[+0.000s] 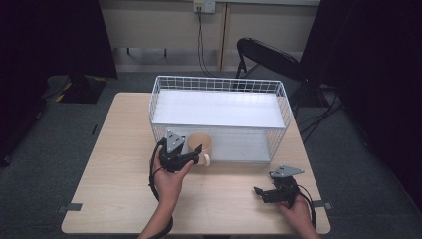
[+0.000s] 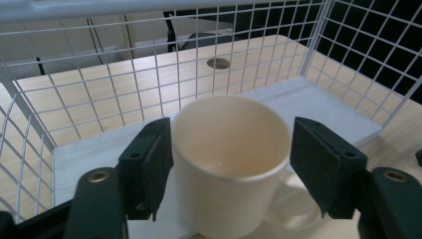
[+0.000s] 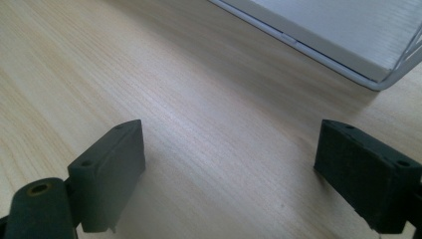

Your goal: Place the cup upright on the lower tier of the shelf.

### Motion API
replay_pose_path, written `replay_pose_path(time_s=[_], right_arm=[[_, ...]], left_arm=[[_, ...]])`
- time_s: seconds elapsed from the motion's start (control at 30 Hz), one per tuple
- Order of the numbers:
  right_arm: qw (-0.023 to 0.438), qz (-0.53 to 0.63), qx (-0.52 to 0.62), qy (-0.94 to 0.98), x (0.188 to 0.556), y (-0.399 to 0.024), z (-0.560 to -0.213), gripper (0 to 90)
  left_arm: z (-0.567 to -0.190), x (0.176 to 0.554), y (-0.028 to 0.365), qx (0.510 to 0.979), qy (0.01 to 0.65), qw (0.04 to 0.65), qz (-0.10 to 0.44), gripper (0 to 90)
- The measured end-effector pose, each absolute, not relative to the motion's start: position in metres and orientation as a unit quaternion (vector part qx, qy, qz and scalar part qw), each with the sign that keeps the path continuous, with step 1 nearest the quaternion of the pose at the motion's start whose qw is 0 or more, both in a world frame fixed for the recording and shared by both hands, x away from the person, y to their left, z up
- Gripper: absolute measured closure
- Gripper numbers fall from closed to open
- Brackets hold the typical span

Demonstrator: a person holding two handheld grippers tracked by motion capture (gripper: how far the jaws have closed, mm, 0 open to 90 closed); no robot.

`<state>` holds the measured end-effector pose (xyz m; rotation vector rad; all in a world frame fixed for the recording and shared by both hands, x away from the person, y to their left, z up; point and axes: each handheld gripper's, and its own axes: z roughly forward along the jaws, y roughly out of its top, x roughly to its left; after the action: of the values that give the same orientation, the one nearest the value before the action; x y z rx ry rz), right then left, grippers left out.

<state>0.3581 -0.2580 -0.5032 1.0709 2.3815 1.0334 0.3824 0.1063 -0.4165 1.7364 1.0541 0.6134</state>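
- Left tongs [image 2: 231, 164] straddle the cream ceramic mug [image 2: 230, 164], one jaw touching, the other just clear: not clamped.
- Mug stands at the white wire basket's [image 1: 219, 84] open front, likely for grasping.
- Right tongs [image 3: 239, 174] gape, released, over the pale wooden bench [image 3: 149, 74].

A light wooden table [image 1: 124, 149] carries a white wire basket [image 1: 219, 84] along its far edge. At the basket's open near side stands a cream mug [image 1: 200, 144], upright. The left gripper [image 1: 191, 153], held in a hand [image 1: 169, 179], reaches the mug from the left. The right gripper [image 1: 259, 191] lies low near the table's near right corner, well apart from the mug, pointing left.
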Motion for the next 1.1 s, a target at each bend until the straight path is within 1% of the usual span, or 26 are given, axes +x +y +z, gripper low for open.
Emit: replay_pose_path(time_s=[0.27,0.37,0.4,0.47,0.57,0.63,0.7,0.8,0.87,0.97,1.1], right_arm=[[0.166,0.363,0.376,0.836,0.358,-0.258,-0.503,11.8],[0.166,0.363,0.376,0.836,0.358,-0.258,-0.503,11.7],[0.166,0.363,0.376,0.836,0.358,-0.258,-0.503,11.8],[0.166,0.363,0.376,0.836,0.358,-0.258,-0.503,11.7],[0.166,0.363,0.376,0.836,0.358,-0.258,-0.503,11.7],[0.166,0.363,0.376,0.836,0.358,-0.258,-0.503,11.8],[0.166,0.363,0.376,0.836,0.358,-0.258,-0.503,11.7],[0.166,0.363,0.376,0.836,0.358,-0.258,-0.503,11.8],[0.166,0.363,0.376,0.836,0.358,-0.258,-0.503,11.7],[0.166,0.363,0.376,0.836,0.358,-0.258,-0.503,11.7],[0.166,0.363,0.376,0.836,0.358,-0.258,-0.503,11.8]], left_arm=[[-0.434,0.386,0.105,0.725,0.45,0.466,0.236,32.4],[-0.438,0.39,0.103,0.721,0.456,0.469,0.231,32.5],[-0.438,0.39,0.103,0.722,0.455,0.467,0.231,34.1],[-0.438,0.392,0.101,0.723,0.456,0.465,0.232,40.2],[-0.438,0.395,0.099,0.724,0.455,0.462,0.234,43.8],[-0.438,0.397,0.099,0.728,0.452,0.459,0.236,52.8],[-0.439,0.399,0.098,0.727,0.457,0.456,0.232,53.3],[-0.441,0.402,0.096,0.729,0.461,0.45,0.231,59.6],[-0.443,0.404,0.096,0.729,0.463,0.449,0.23,61.8],[-0.444,0.407,0.093,0.732,0.462,0.443,0.234,68.7],[-0.446,0.409,0.092,0.732,0.46,0.445,0.236,72.2]])
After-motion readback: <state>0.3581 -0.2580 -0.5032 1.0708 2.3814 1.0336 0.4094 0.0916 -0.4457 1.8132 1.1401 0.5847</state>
